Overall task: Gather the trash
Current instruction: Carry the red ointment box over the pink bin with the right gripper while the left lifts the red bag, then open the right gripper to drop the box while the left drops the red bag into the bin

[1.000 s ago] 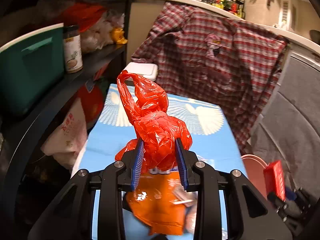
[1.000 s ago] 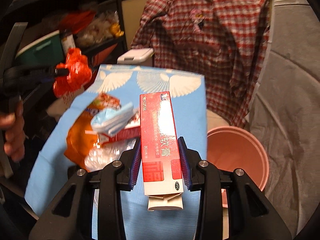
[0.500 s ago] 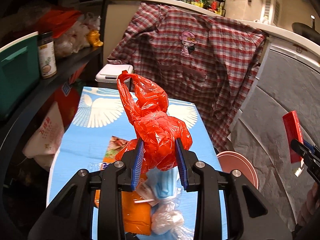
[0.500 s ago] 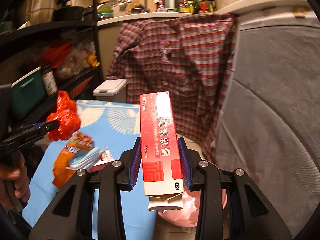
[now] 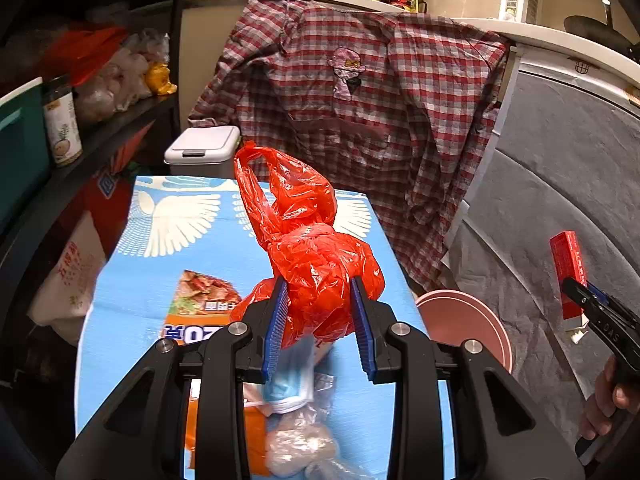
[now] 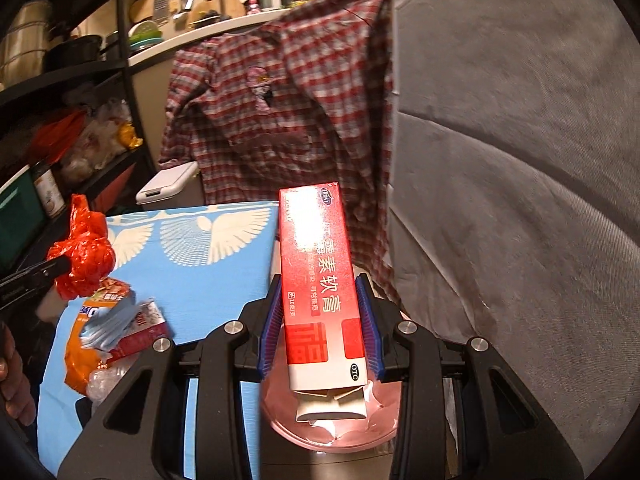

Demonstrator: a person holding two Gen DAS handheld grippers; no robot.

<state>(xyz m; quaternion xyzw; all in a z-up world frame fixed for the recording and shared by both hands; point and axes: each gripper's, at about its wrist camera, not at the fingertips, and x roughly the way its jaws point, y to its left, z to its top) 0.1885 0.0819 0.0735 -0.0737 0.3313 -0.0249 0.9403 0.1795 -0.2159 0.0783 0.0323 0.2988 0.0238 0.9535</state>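
Note:
My left gripper (image 5: pixel 320 320) is shut on a crumpled red plastic bag (image 5: pixel 316 256) and holds it above the blue table (image 5: pixel 168 264). My right gripper (image 6: pixel 320 320) is shut on a red medicine box (image 6: pixel 320 280), upright, directly over a pink bin (image 6: pixel 332 424). The pink bin also shows in the left wrist view (image 5: pixel 464 320) at the table's right edge, with the red box (image 5: pixel 568 272) held above and to its right. More trash lies on the table: an orange snack packet (image 5: pixel 200 316), a blue face mask (image 5: pixel 292 380) and a clear plastic wad (image 5: pixel 296 448).
A plaid shirt (image 5: pixel 360 112) hangs behind the table. A grey covered surface (image 5: pixel 560 220) stands right of the bin. Dark shelves (image 5: pixel 80 128) with a jar and bags run along the left. A white lidded bin (image 5: pixel 204 148) stands past the table's far end.
My right gripper has carried the red box right, off the table, to above the pink bin. My left gripper has pulled back and turned right with the red bag.

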